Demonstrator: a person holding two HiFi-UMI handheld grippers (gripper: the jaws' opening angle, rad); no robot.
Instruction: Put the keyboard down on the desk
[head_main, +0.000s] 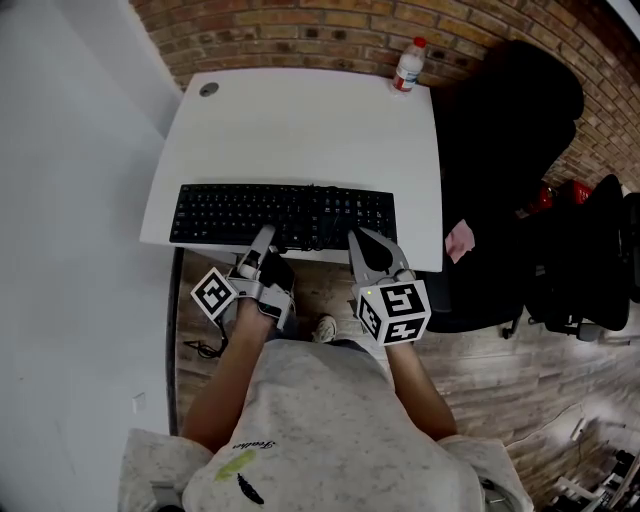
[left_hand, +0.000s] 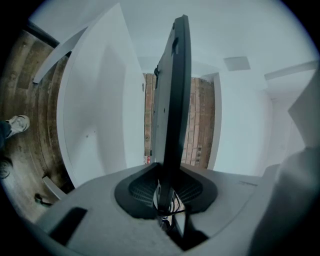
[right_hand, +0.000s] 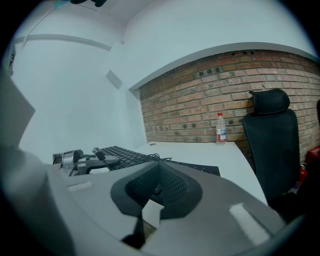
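1. Black flat plastic keyboard is over the front strip of the white rounded desk. In the left gripper view I see a gap between its underside and the desktop.
2. My left gripper is clamped on its near edge.
3. My right gripper has its jaws pinched together at that same edge, and I can't see anything held.

Even soft light, fisheye vignetting, foreground perhaps blurred

Speckled grey T-shirt, grey right gripper
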